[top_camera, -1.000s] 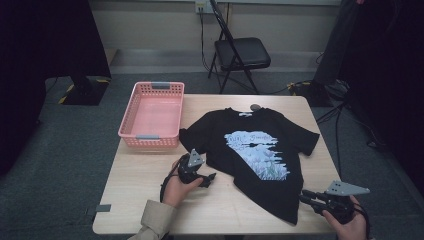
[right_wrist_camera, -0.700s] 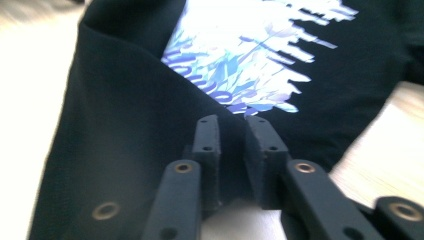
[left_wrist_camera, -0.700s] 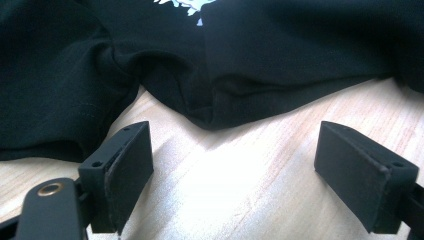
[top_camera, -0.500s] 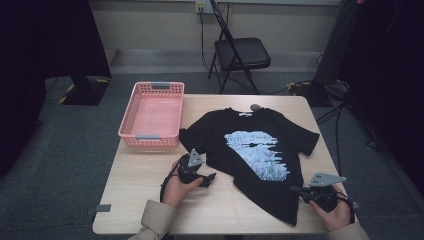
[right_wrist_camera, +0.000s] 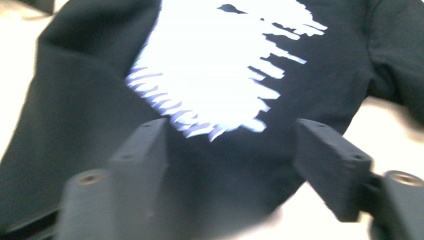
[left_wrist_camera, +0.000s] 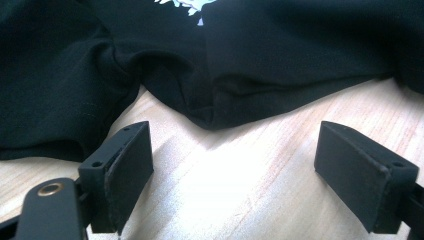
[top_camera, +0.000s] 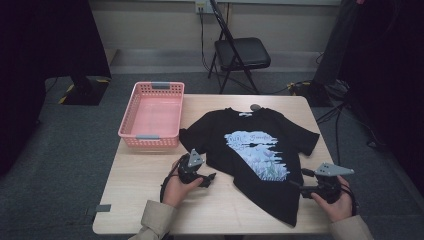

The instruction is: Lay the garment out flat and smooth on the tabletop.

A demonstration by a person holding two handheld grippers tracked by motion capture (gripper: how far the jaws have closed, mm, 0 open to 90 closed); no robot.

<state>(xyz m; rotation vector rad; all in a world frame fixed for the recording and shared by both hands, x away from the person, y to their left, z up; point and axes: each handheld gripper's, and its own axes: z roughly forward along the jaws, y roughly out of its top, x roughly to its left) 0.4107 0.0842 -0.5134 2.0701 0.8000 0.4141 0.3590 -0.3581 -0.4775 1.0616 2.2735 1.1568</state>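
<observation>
A black T-shirt [top_camera: 255, 155] with a pale blue print is being kept spread flat on the tabletop [top_camera: 135, 185], centre-right of the high view. The left hand-held gripper [top_camera: 209, 179] is being held open just beside the shirt's lower left hem. The right hand-held gripper [top_camera: 296, 186], jaws just opened, is being held over the hem, nothing pinched.
</observation>
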